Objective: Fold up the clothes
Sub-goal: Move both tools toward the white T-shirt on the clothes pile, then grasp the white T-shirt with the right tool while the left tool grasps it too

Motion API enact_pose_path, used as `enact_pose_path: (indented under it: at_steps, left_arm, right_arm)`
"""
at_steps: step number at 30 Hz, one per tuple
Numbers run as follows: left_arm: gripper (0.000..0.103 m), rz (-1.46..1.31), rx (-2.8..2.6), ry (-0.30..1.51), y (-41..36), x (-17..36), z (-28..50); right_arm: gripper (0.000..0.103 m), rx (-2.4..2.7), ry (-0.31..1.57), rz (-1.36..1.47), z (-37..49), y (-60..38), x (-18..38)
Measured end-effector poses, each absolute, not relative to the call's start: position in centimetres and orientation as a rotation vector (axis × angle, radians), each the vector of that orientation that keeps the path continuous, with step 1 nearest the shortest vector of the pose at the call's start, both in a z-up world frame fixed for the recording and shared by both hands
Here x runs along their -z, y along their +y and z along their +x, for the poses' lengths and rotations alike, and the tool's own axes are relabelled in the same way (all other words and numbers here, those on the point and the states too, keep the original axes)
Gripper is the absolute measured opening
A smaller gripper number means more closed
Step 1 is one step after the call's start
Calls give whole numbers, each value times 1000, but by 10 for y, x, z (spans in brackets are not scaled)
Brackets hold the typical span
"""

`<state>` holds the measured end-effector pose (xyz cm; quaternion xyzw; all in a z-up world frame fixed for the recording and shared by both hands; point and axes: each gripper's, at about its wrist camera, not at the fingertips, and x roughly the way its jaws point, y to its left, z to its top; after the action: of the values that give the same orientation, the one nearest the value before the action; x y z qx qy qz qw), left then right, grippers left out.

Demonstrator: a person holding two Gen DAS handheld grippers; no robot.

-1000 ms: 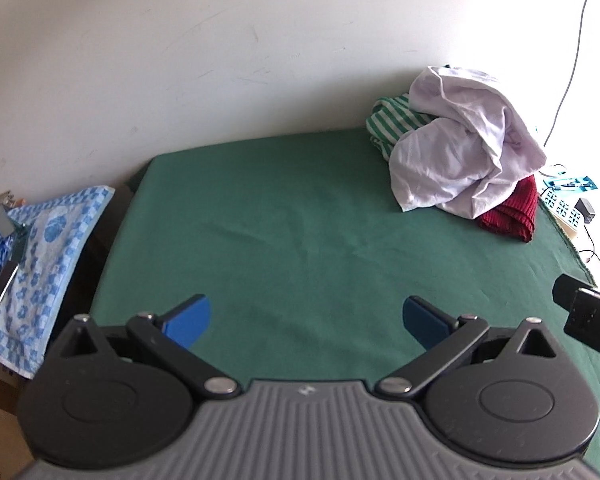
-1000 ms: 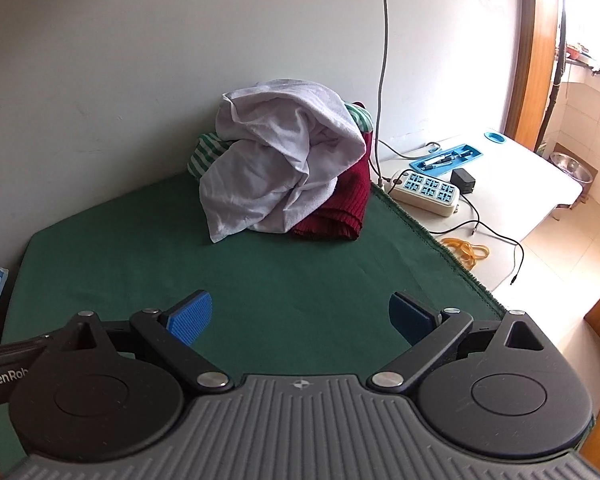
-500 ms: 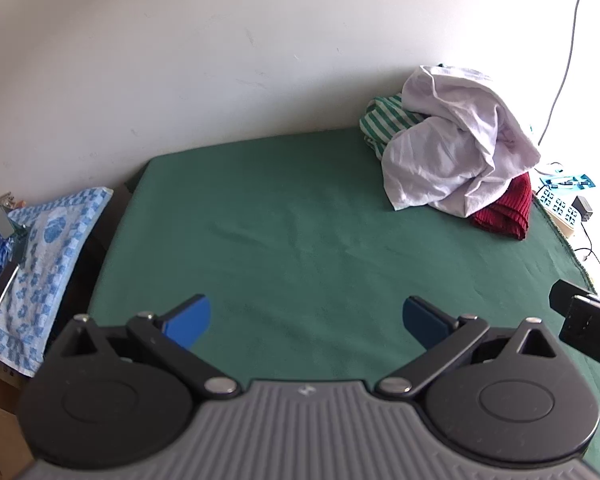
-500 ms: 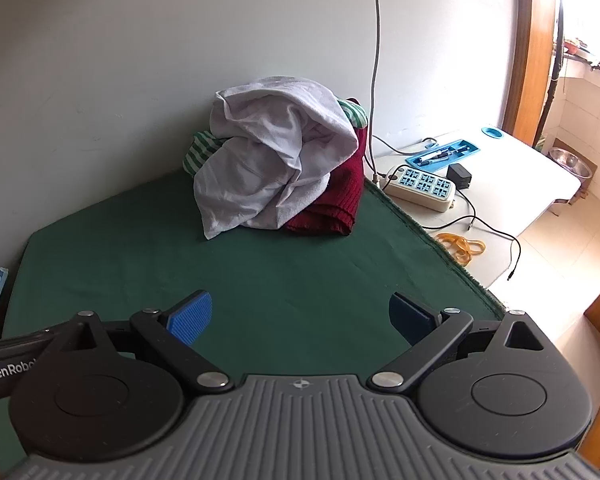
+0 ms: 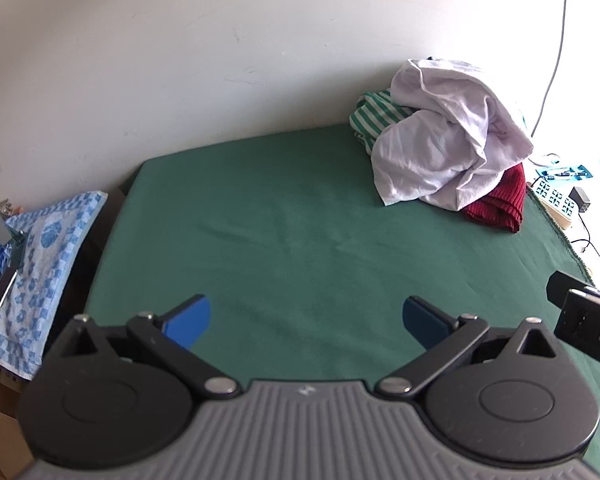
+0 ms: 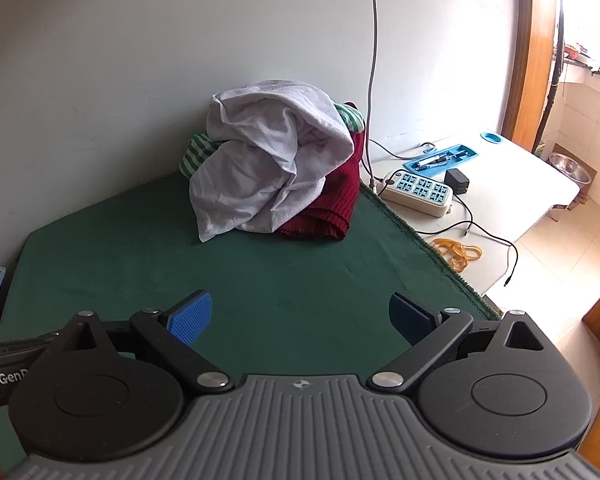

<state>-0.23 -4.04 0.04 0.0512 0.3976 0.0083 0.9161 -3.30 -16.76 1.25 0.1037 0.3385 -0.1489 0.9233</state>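
- Pulled back slightly from clothes pile (image 6: 276, 168) versus a second ago.
- Left tongs (image 5: 306, 318) and right tongs (image 6: 300, 316) apart, empty, above green desk (image 5: 300, 240).
- Risk: grabbing white shirt (image 5: 444, 148) may drag red knit (image 5: 500, 200) toward power strip (image 6: 418, 192).

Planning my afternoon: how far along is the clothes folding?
Nothing looks folded yet. The white garment, red knit and striped piece sit heaped at the green cloth's far corner. Left gripper and right gripper are open, empty. All folding remains.
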Motion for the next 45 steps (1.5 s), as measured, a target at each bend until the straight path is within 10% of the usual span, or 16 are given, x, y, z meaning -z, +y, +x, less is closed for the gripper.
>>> enact_pose_path:
  at_steps: [28,45]
  left_arm:
    - [102,128,-1,845,-66,14,15]
    - [102,189,174,829,-114,13,169]
  right_arm:
    - [97,287,729,211,-13,-192,3]
    - [86,227,678,73,186,-252,-11]
